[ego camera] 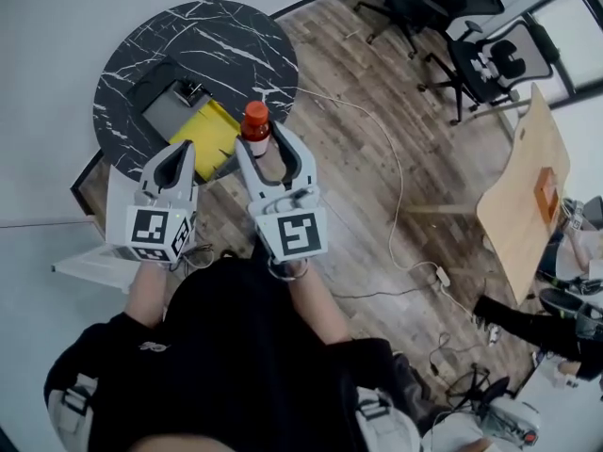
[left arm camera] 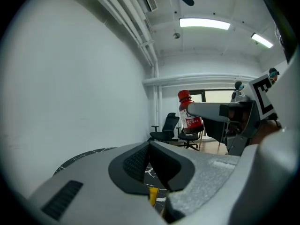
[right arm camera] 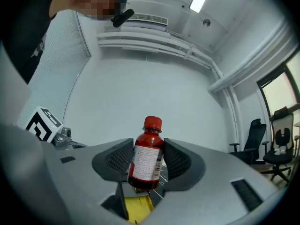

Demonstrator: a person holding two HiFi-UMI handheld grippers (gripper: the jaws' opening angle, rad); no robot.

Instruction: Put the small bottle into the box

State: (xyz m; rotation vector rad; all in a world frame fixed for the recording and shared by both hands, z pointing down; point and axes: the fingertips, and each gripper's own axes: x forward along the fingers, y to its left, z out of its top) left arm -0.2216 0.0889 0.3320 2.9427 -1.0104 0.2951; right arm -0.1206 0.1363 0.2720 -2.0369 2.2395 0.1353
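small bottle [right arm camera: 146, 161]: was red, with a white label
box [ego camera: 210, 137]: was yellow
table [ego camera: 217, 36]: was black, white-veined
floor [ego camera: 377, 186]: was brown wood-grain

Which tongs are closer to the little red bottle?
Right. The right tongs are clamped on the little red bottle, which stands upright between them. The left tongs are shut and empty, off to the bottle's left, not touching it.

**Left gripper** [ego camera: 179, 152]: fingers [left arm camera: 133, 165] closed together, with nothing between the pads. **Right gripper** [ego camera: 267, 145]: fingers [right arm camera: 116, 159] clamped on the two sides of the small bottle [right arm camera: 147, 156], which stands upright between the pads with its cap above the fingertips. The grippers extend forward side by side, apart. Left forearm [ego camera: 146, 292] and right forearm [ego camera: 316, 307] run back, bare, to dark sleeves.
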